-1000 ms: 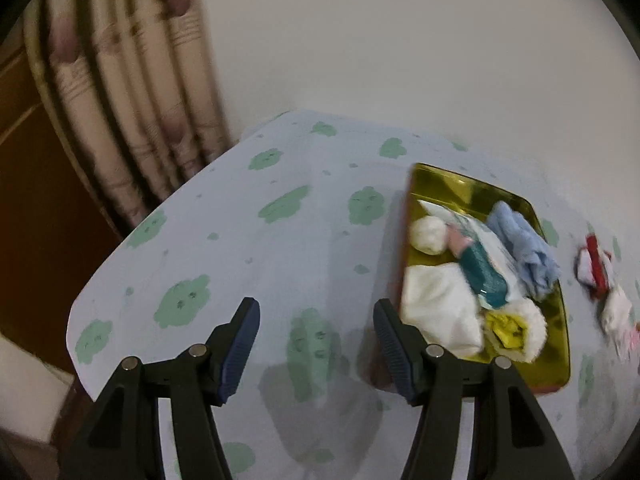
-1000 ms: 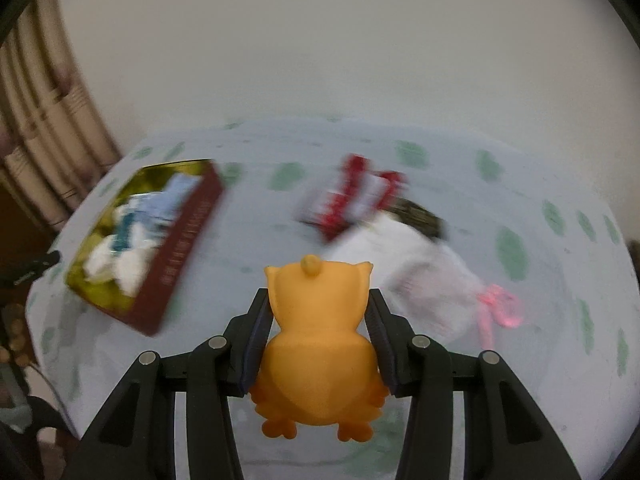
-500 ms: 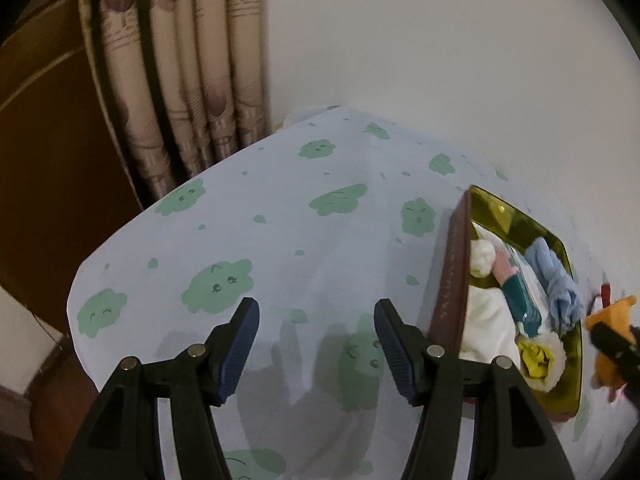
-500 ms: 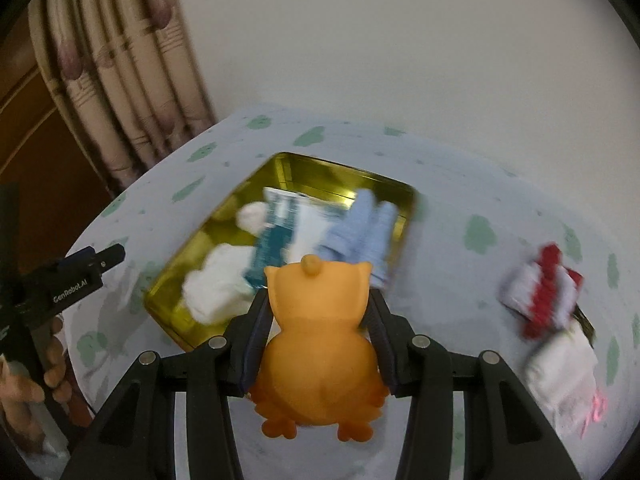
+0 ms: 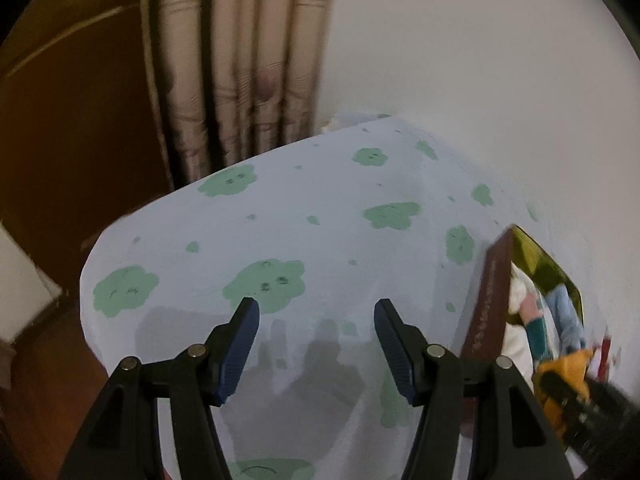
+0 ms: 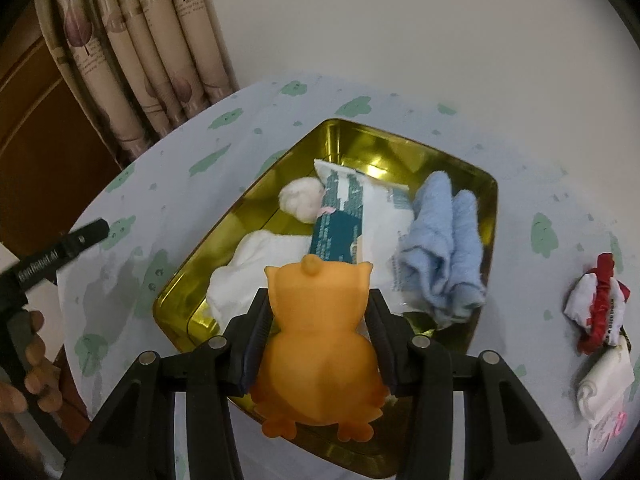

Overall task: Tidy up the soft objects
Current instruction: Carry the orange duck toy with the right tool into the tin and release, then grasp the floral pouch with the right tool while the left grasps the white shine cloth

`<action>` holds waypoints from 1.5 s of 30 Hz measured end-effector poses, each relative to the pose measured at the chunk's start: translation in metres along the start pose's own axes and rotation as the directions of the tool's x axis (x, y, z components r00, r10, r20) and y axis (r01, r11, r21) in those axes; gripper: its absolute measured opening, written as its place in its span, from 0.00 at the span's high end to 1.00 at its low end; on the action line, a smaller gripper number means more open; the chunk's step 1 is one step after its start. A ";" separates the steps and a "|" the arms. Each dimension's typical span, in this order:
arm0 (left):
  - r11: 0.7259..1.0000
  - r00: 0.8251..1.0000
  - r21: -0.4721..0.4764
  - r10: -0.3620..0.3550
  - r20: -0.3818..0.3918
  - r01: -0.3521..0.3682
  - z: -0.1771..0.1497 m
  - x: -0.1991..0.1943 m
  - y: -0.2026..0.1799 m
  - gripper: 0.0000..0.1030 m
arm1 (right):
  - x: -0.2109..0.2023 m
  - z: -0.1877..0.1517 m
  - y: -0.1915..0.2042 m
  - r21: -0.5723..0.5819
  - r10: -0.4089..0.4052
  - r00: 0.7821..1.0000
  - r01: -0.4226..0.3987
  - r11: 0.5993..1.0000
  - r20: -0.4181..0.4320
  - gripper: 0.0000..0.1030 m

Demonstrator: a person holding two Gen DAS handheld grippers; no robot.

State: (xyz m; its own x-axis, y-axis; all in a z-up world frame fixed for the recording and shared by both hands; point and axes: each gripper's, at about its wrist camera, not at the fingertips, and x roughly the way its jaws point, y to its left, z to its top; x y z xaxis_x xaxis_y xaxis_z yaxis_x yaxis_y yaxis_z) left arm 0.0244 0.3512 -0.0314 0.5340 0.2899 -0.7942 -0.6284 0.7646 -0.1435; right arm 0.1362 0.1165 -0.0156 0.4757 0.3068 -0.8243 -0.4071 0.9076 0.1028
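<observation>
Your desk (image 6: 248, 128) is draped in a pale blue cloth printed with green blobs, and it fills most of both views, with a striped curtain (image 6: 132, 52) hanging behind its far corner. On the cloth sits a gold tin box (image 6: 452, 168) with a dark red outer wall; in the left wrist view you see it only at the right edge (image 5: 486, 308). Inside the box lie a white fluffy cloth (image 6: 260, 268), a folded light blue towel (image 6: 444, 252), a white and teal packet (image 6: 344, 216) and a small white ball (image 6: 300, 200), all packed close together. Outside the box, well to its right on the desk, rests a red and white bundle (image 6: 600, 304) with a white cloth (image 6: 608, 376) just beside it.

Your right gripper (image 6: 318, 344) has its jaws pressed against both sides of an orange owl toy (image 6: 320, 344), which hangs above the near part of the box, head towards the packet. Your left gripper (image 5: 316, 346) hovers over bare cloth to the left of the box, jaws wide with nothing between them.
</observation>
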 end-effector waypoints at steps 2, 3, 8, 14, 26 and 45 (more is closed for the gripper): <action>0.999 1.000 -0.035 0.002 -0.003 -0.003 0.001 0.000 0.007 0.40 | 0.003 -0.001 0.002 -0.005 -0.006 1.000 0.006 1.000 0.001 0.57; 0.999 1.000 -0.052 0.000 -0.001 0.000 0.001 0.000 0.010 0.40 | 0.004 -0.001 0.003 -0.005 -0.008 1.000 0.008 1.000 0.003 0.56; 0.996 1.000 -0.084 -0.011 -0.014 0.009 0.002 0.002 0.016 0.40 | 0.002 -0.002 0.001 0.007 -0.002 1.000 0.002 1.000 0.007 0.53; 0.998 1.000 -0.060 -0.015 -0.003 0.015 0.002 0.001 0.013 0.40 | -0.008 0.001 -0.004 0.021 -0.015 0.999 0.015 1.000 0.033 0.35; 0.999 1.000 -0.033 0.001 0.002 -0.001 0.000 0.000 0.004 0.40 | -0.063 -0.012 -0.029 0.078 -0.015 0.990 0.005 0.997 0.140 0.29; 0.993 0.999 0.115 -0.001 0.034 -0.003 -0.004 -0.008 -0.022 0.40 | -0.126 -0.147 -0.260 0.341 -0.301 0.953 0.275 0.899 0.024 0.23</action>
State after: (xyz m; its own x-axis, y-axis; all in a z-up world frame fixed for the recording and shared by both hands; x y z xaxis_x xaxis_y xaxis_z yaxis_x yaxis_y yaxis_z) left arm 0.0317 0.3301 -0.0247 0.5533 0.3085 -0.7738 -0.5611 0.8246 -0.0725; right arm 0.0674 -0.2007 -0.0207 0.5949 0.0267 -0.8034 0.0303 0.9980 0.0556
